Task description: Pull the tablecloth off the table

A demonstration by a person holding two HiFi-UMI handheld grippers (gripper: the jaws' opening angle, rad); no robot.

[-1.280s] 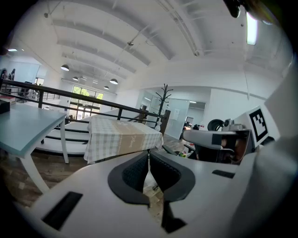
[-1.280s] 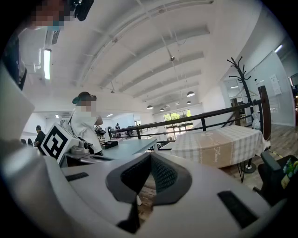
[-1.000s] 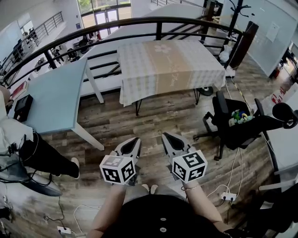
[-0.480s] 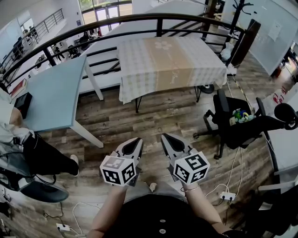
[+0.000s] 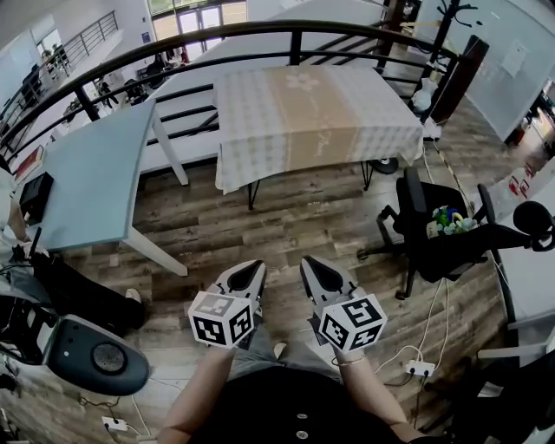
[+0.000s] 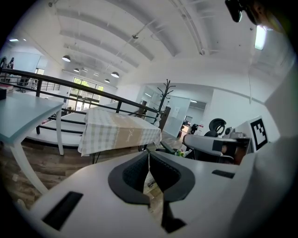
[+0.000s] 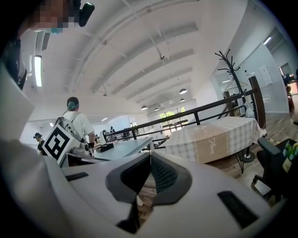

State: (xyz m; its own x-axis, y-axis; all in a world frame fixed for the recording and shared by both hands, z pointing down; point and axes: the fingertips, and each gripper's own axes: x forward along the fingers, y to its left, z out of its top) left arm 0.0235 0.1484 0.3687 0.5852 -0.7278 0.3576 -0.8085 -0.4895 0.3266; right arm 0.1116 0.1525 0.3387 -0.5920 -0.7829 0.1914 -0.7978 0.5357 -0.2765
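Both claws clenched on nothing; left gripper (image 5: 248,276) and right gripper (image 5: 318,272) sit low, well short of the railing (image 5: 295,33); checked tablecloth (image 5: 312,117) drapes a table (image 5: 252,195) just before that railing, untouched; judged light, limp, apt to slide; pinch the hanging hem farthest from the railing.

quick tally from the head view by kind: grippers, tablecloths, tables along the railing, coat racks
grippers: 2 (left gripper, right gripper, both shut, empty)
tablecloth: 1
tables along the railing: 2 (covered table, blue table)
coat rack: 1
total: 6
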